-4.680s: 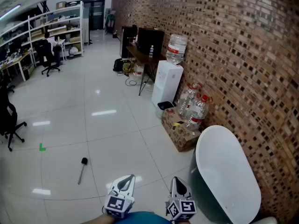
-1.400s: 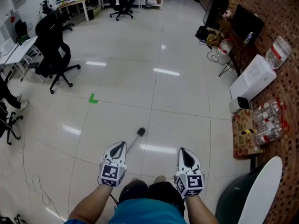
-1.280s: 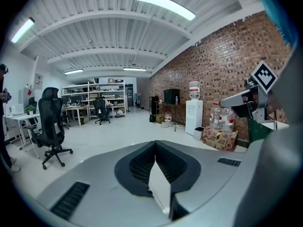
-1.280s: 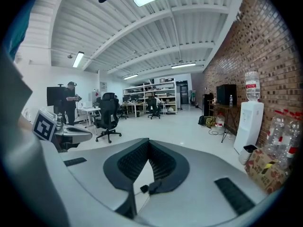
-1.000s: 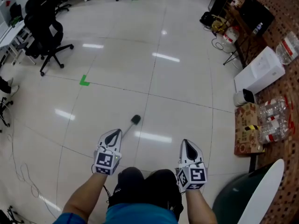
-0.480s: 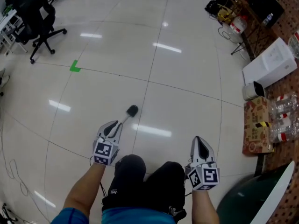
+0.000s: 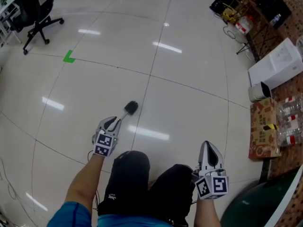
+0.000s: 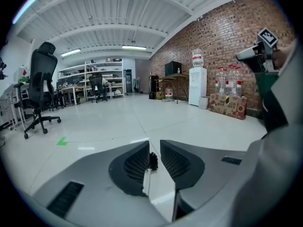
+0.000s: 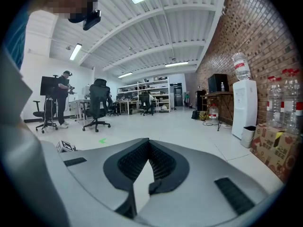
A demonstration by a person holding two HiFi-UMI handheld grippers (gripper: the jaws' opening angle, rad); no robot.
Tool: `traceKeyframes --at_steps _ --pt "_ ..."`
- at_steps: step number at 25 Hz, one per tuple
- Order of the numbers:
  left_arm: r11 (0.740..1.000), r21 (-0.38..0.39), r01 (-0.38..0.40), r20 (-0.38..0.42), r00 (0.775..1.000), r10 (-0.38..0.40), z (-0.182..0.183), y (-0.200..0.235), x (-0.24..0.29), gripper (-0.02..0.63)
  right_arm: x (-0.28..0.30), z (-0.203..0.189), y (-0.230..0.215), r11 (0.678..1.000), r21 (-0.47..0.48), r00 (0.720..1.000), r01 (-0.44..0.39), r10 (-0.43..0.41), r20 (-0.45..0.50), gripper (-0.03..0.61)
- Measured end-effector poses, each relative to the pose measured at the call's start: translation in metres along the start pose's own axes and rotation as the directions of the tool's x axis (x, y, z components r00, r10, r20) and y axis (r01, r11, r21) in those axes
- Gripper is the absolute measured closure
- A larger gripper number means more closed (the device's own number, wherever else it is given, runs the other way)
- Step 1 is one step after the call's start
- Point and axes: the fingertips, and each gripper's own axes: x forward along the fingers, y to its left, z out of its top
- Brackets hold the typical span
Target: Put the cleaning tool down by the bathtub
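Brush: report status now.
Left gripper open, jaws just opened, brush handle between them, not pinched. Right gripper shut, empty. Brush on floor, away from bathtub. No obstacle seen.

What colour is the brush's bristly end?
The brush head is black, best seen in the head view.

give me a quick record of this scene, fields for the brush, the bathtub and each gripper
brush: lying on the tiled floor, black head pointing away from the person
bathtub: lower right of the head view, well apart from the brush
left gripper: low over the floor, jaws have just been opening, brush handle between them, not clamped
right gripper: jaws together, nothing between them
task status: brush not picked up yet
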Motion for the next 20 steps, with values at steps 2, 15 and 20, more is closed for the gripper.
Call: traceKeyframes --at_steps 2,15,20 --pt "1.0 -0.01 0.005 -0.033 0.999 -0.006 -0.028 0.002 0.014 0.534 -0.002 -0.004 0.004 1.0 -0.003 1.0 0.0 0.0 0.015 0.563" --pt "0.999 0.002 0.037 -0.252 0.967 -0.035 -0.154 0.001 0.068 0.494 -0.011 -0.022 0.013 0.999 0.042 0.998 0.032 -0.034 0.058 0.561" --pt "0.999 -0.01 0.044 -0.282 0.958 -0.045 -0.178 0.009 0.091 0.465 0.0 -0.028 0.011 0.998 0.044 0.998 0.033 -0.035 0.054 0.561"
